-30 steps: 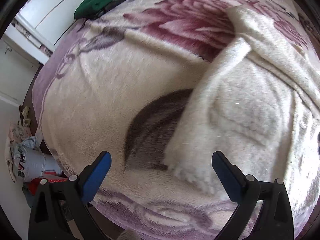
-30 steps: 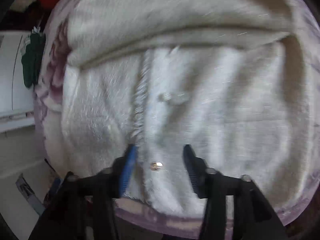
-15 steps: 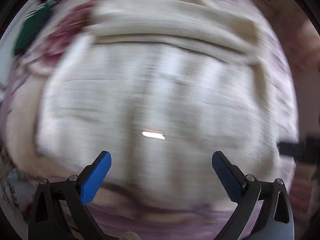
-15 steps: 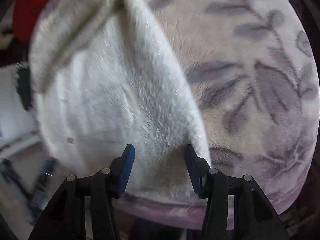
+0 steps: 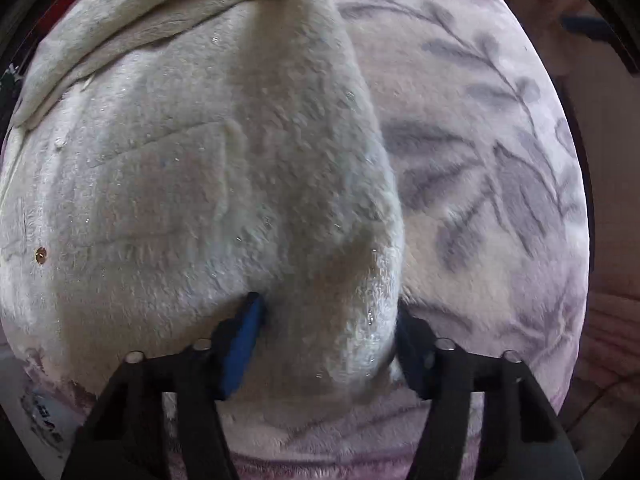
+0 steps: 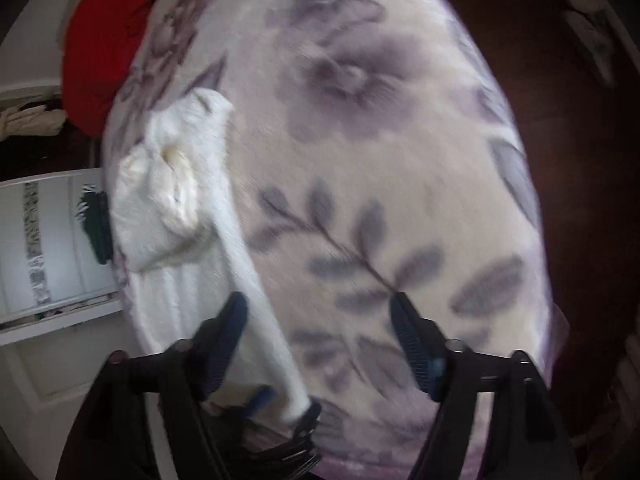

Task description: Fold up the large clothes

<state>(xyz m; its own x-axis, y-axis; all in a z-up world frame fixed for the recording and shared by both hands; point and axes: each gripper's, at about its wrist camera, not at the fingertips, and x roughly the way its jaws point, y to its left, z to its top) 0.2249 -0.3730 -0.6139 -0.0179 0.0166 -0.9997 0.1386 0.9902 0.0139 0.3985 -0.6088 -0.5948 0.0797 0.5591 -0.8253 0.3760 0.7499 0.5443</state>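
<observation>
A large cream fleece garment (image 5: 192, 184) lies on a bed under a floral purple-and-cream blanket (image 5: 480, 168). In the left wrist view my left gripper (image 5: 328, 320) has its jaws around the garment's lower right corner, the fabric bunched between the blue pads. In the right wrist view my right gripper (image 6: 316, 316) is open and empty above the blanket (image 6: 400, 184), to the right of the garment (image 6: 180, 208). The left gripper (image 6: 288, 408) shows low in that view, holding the garment's raised edge.
A red garment (image 6: 104, 40) lies at the far end of the bed and a dark green one (image 6: 94, 224) at its left side. White cabinet doors (image 6: 44, 248) stand left of the bed. Dark floor lies to the right.
My left gripper swung right from the garment's left edge and closed on its lower right corner. My right gripper let go there, opened and moved right over the blanket.
</observation>
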